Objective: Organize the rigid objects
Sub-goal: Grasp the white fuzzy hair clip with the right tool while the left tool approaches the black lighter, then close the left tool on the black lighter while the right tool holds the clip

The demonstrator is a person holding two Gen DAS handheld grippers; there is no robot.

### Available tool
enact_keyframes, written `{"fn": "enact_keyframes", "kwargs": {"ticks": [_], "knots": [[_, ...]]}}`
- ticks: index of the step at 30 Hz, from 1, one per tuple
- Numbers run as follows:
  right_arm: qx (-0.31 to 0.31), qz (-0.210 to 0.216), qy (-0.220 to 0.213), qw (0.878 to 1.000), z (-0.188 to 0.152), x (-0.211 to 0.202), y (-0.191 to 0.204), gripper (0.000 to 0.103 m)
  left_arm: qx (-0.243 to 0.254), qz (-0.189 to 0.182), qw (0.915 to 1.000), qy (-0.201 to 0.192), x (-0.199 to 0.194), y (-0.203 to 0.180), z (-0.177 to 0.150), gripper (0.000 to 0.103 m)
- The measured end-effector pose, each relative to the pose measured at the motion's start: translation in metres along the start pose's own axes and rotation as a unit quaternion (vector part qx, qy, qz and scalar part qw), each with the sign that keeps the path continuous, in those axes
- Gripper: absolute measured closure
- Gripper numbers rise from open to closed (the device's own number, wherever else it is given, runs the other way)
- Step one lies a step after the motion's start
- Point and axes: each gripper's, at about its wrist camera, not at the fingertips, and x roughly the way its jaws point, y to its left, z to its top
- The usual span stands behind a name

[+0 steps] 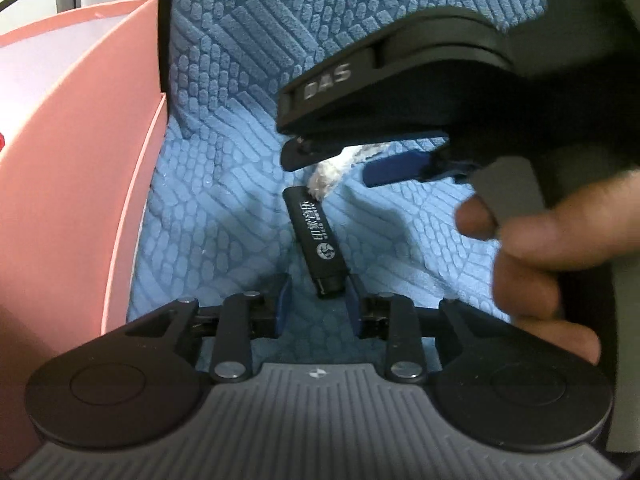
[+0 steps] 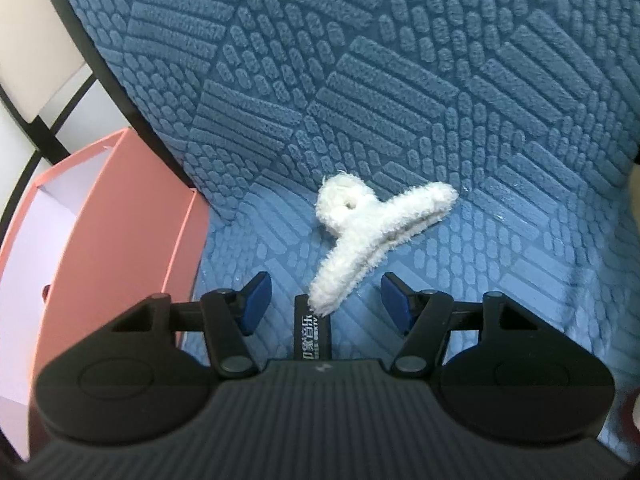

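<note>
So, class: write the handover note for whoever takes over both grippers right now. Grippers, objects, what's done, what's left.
Left gripper: jaws partly open around the near end of the black USB stick; grip not confirmed.
Right gripper: open, empty, above the fluffy white hair claw.
Stick and claw lie end to end on the blue textured mat. Pink box stands at the mat's left edge.
Done: neither item boxed yet.
Left: grip both, probably place them in the box.
</note>
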Motion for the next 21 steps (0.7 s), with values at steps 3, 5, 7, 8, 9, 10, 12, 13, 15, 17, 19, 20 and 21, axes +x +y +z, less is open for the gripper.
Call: {"fn": "enact_keyframes", "kwargs": {"ticks": [3,5,7,8,9,10,12,13,15,17,19,20,21], "knots": [[-0.013,-0.011,0.003,1.000,0.001,0.008,0.003,0.050,-0.007,-0.001,0.9999,-0.009,0.003,-0.001,0.000,0.070],[-0.019,-0.021,0.005,1.000,0.001,0.015,0.005,0.055,-0.007,-0.002,0.9999,-0.014,0.003,-0.002,-0.002,0.070],[-0.014,-0.026,0.009,1.000,0.002,0.018,0.002,0.075,-0.008,-0.001,0.9998,-0.020,0.002,-0.003,-0.004,0.069],[-0.009,-0.025,0.014,1.000,0.002,0.020,0.000,0.076,-0.008,-0.003,0.9997,-0.021,0.001,-0.004,-0.006,0.069],[-0.003,-0.024,0.016,1.000,0.002,0.020,-0.002,0.077,-0.008,-0.005,0.9997,-0.021,0.000,-0.004,-0.006,0.069],[0.001,-0.024,0.016,1.000,0.002,0.019,-0.003,0.078,-0.009,-0.006,0.9997,-0.021,0.001,-0.005,-0.007,0.069],[0.008,-0.025,0.018,1.000,0.001,0.016,-0.006,0.079,-0.011,-0.007,0.9997,-0.022,0.001,-0.006,-0.007,0.068],[0.010,-0.028,0.018,0.999,0.001,0.014,-0.007,0.081,-0.012,-0.007,0.9996,-0.023,0.003,-0.005,-0.006,0.068],[0.011,-0.036,0.016,0.999,0.001,0.009,-0.011,0.083,-0.008,-0.002,0.9996,-0.029,0.003,-0.006,-0.007,0.068],[0.017,-0.042,0.014,0.999,0.000,0.004,-0.016,0.085,-0.003,-0.003,0.9995,-0.032,0.002,-0.008,-0.007,0.068],[0.027,-0.047,0.014,0.998,-0.001,-0.001,-0.022,0.087,-0.005,-0.006,0.9994,-0.032,0.005,-0.008,-0.008,0.068],[0.033,-0.049,0.013,0.998,-0.002,-0.004,-0.025,0.087,-0.004,-0.007,0.9994,-0.035,0.006,-0.009,-0.007,0.068],[0.040,-0.050,0.010,0.998,-0.002,-0.008,-0.030,0.087,-0.001,-0.004,0.9993,-0.037,0.007,-0.011,-0.007,0.068]]}}
